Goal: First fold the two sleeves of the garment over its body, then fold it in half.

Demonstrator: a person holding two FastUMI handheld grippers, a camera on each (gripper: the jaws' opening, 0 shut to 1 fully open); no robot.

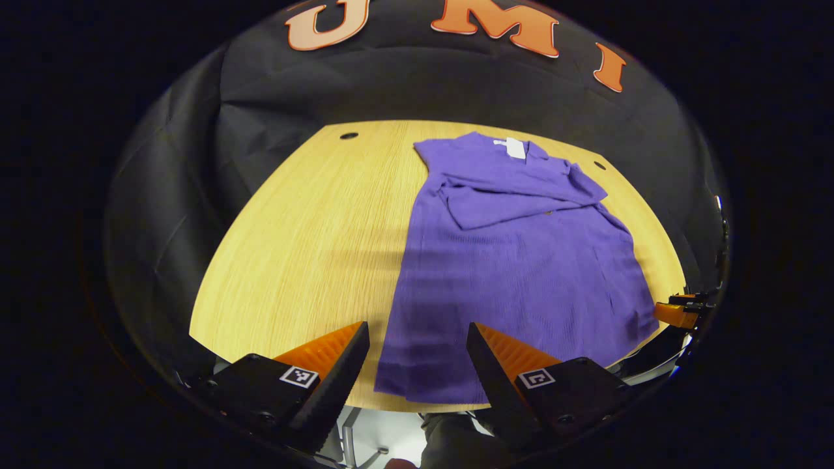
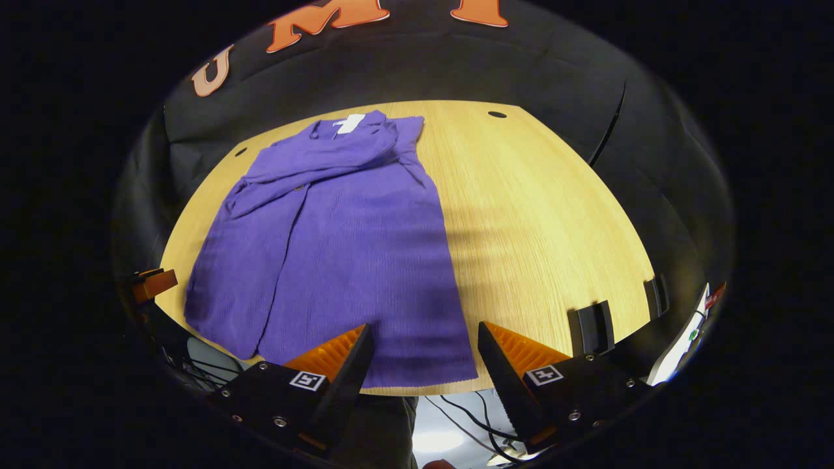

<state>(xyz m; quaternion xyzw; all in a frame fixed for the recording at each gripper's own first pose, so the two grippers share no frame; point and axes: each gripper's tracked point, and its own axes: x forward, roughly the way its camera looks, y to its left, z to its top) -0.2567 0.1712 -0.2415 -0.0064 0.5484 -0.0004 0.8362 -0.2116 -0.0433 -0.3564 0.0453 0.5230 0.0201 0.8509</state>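
In the left gripper view a wide stretch of bare wooden table (image 1: 306,241) lies to the left — pale, straight-grained, with a small dark round hole near each far corner. To its right lies one purple shirt (image 1: 521,273), a finely ribbed knit, spread flat with its collar and a white tag (image 1: 515,148) toward the far edge and its hem at the near edge. Two sleeves are folded across the chest, lying as overlapping flat bands just below the collar. The left gripper (image 1: 417,342) hovers over the near edge, fingers apart and holding nothing, the shirt's near left corner showing between them. At the far right rim of that view, part of the other gripper peeks in by the shirt's right side.

In the right gripper view the shirt (image 2: 339,247) takes the left half of the table (image 2: 554,228), one long side reaching almost to the left edge; a lengthwise crease runs down it. The right half is open wood. The right gripper (image 2: 423,342) hangs above the hem's right corner — fingers spread, empty. Two dark clips (image 2: 589,329) sit on the near right edge.
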